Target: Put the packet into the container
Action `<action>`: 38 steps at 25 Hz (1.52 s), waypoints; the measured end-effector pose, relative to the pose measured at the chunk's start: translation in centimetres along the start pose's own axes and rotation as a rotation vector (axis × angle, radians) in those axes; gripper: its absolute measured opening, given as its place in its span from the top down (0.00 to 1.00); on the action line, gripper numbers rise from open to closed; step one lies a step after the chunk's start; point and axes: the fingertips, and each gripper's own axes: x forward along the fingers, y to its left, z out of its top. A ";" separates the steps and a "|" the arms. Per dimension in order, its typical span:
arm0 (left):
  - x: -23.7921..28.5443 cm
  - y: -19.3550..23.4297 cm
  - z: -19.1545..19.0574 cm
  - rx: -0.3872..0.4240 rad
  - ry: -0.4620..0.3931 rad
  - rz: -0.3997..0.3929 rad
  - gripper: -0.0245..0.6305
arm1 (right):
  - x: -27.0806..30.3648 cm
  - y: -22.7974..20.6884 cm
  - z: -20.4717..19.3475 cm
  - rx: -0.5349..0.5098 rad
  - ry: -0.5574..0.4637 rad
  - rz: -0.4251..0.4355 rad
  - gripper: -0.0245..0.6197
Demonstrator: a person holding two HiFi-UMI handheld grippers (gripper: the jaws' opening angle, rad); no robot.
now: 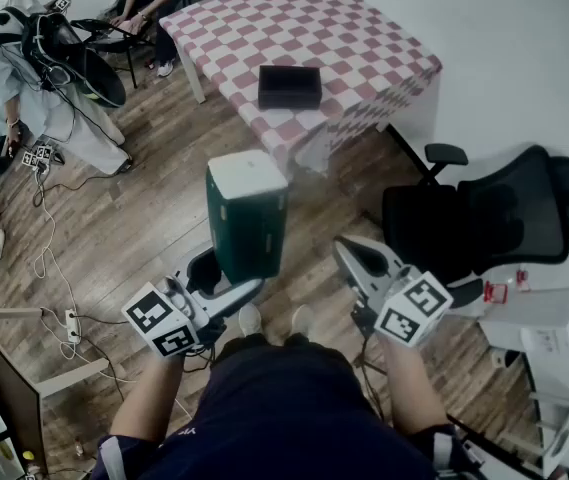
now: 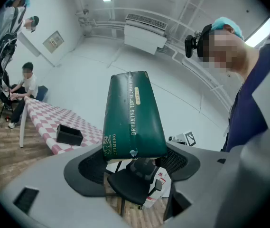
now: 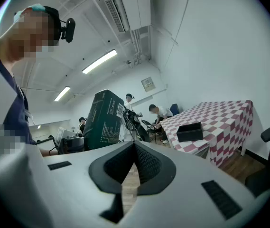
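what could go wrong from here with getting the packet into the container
1. The left gripper holds the packet only by its lower end, so the tall packet may tip or slip while carried.
2. The container sits near the edge of the table; a nudge from the packet might push it off.
3. The right gripper is shut and empty, so nothing steadies the container.

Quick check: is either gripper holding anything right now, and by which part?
The left gripper holds the green packet by its lower end, jaws on either side. The right gripper is shut and empty.
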 end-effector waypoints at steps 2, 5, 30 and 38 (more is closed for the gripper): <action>0.2 0.2 -0.1 -0.001 0.002 0.003 0.39 | 0.0 -0.4 -0.1 0.002 0.000 -0.002 0.94; 0.5 0.4 -0.3 -0.005 0.002 0.009 0.39 | 0.0 -0.8 0.1 0.005 -0.007 0.003 0.94; 7.0 -4.5 -2.0 0.017 -0.063 0.116 0.39 | -8.4 -7.7 0.8 0.018 -0.037 0.068 0.94; 10.4 0.0 -0.5 -0.007 -0.067 0.119 0.39 | -5.2 -11.9 2.8 0.013 -0.030 0.059 0.94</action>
